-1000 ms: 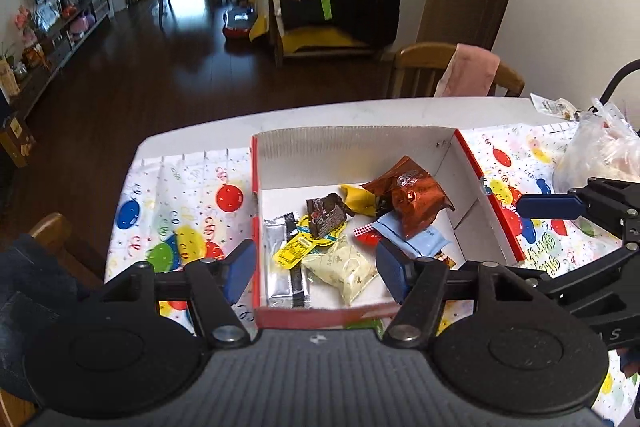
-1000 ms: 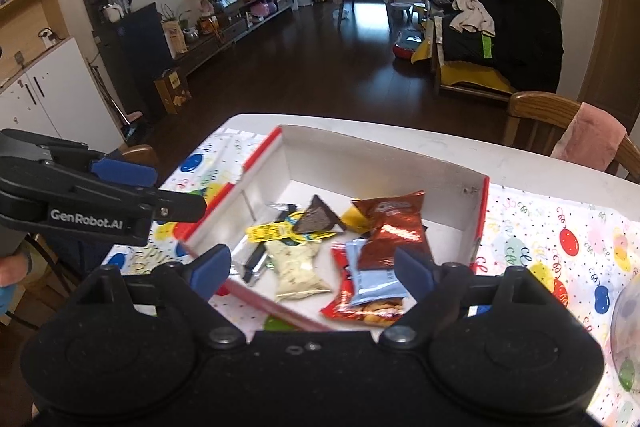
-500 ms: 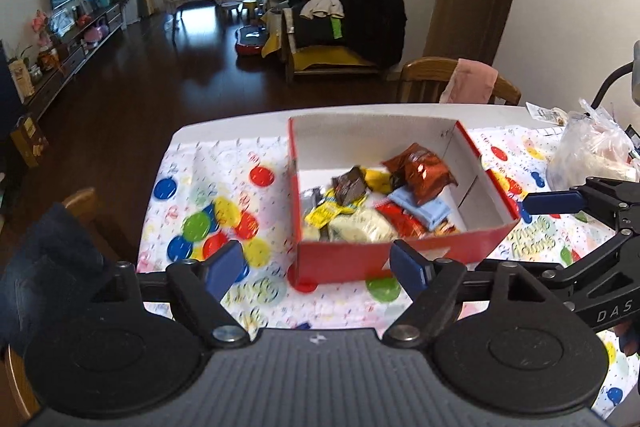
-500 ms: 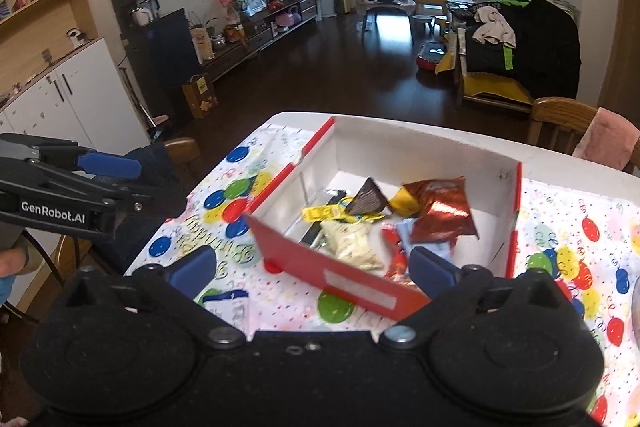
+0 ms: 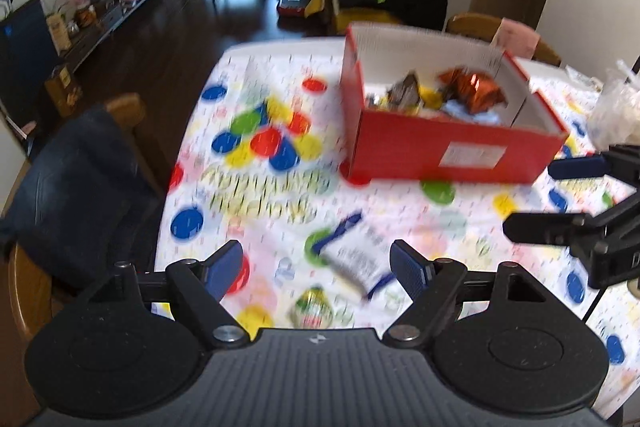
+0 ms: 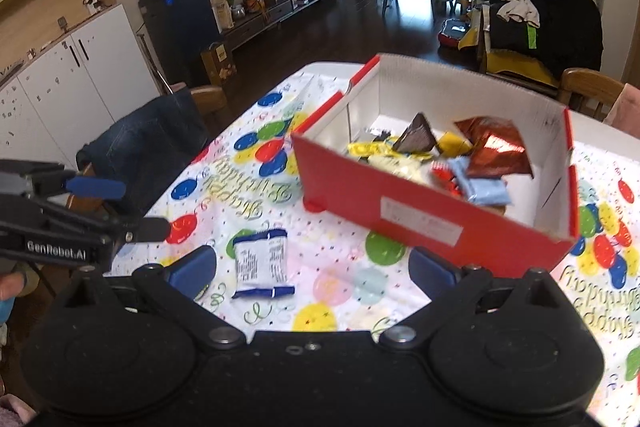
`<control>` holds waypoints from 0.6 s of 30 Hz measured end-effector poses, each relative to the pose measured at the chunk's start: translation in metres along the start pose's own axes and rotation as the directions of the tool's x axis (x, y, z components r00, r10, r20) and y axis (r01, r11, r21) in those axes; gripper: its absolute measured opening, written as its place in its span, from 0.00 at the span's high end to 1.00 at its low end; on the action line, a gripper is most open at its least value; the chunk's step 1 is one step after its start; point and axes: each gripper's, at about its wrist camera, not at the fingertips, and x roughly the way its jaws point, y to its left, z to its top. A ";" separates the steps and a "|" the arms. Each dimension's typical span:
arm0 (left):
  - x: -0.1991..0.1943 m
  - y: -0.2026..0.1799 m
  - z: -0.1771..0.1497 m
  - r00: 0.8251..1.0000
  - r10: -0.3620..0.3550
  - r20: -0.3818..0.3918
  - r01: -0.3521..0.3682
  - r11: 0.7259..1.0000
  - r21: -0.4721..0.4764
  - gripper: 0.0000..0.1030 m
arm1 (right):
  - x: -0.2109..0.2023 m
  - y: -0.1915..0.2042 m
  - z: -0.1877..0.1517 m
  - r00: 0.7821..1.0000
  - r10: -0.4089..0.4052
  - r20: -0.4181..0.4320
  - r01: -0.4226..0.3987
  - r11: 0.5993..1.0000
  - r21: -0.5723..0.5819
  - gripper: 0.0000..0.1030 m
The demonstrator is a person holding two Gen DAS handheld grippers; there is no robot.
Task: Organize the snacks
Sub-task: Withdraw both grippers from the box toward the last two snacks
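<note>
1 loose white snack packet (image 5: 357, 263) with blue ends lies blurred on the balloon tablecloth (image 5: 256, 187), between your left gripper's (image 5: 316, 267) spread fingers. Beyond it, the red box (image 5: 452, 147) holds an orange foil bag (image 5: 476, 91) among other wrappers.

From your right gripper (image 6: 312, 269), also spread and empty, the packet (image 6: 262, 263) shows printed text, lying near the box (image 6: 432, 223).

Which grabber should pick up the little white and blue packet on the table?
Probably the left. The left gripper is open and the white and blue packet lies right between its fingers. The right gripper is open too, but the packet sits off toward its left finger.
</note>
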 end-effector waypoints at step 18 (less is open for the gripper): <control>0.061 0.007 -0.045 0.991 -0.009 -0.131 0.014 0.999 0.039 0.23 | 0.061 0.008 -0.014 0.989 0.018 -0.149 -0.025 0.999 -0.046 0.03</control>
